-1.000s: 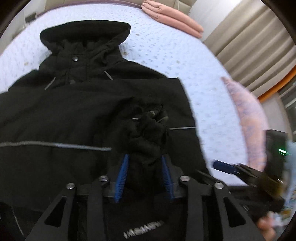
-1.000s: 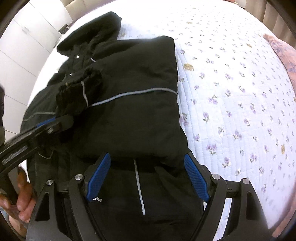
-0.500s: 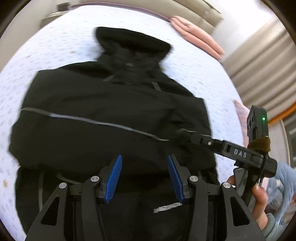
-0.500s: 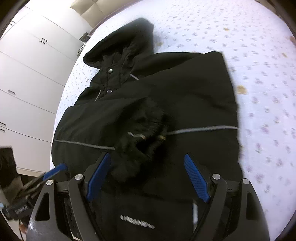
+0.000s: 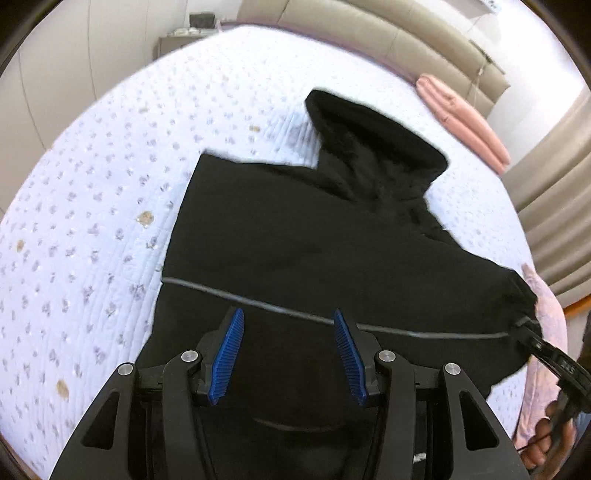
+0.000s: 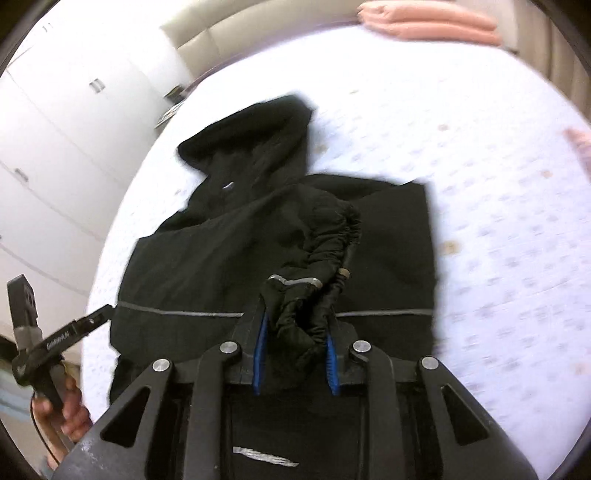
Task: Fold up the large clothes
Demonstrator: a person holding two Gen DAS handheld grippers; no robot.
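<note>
A large black hooded jacket (image 5: 314, 240) lies on the bed with its hood (image 5: 373, 147) toward the headboard and a grey reflective stripe across it. My left gripper (image 5: 288, 332) is open and empty above the jacket's lower body. My right gripper (image 6: 295, 325) is shut on the gathered black sleeve cuff (image 6: 306, 291), which has a grey reflective band, and holds it over the jacket (image 6: 207, 266). The right gripper also shows at the right edge of the left wrist view (image 5: 532, 332), at the sleeve end. The left gripper shows at the left of the right wrist view (image 6: 103, 314).
The bed has a white quilt with small purple flowers (image 5: 92, 221). A folded pink blanket (image 5: 461, 118) lies by the beige padded headboard (image 5: 369, 33). A pink pillow (image 5: 550, 321) is at the right. White wardrobe doors (image 6: 55, 147) stand beside the bed.
My left gripper let go of the sleeve cuff and drew back to the left. My right gripper closed on that cuff and now holds it over the jacket.
</note>
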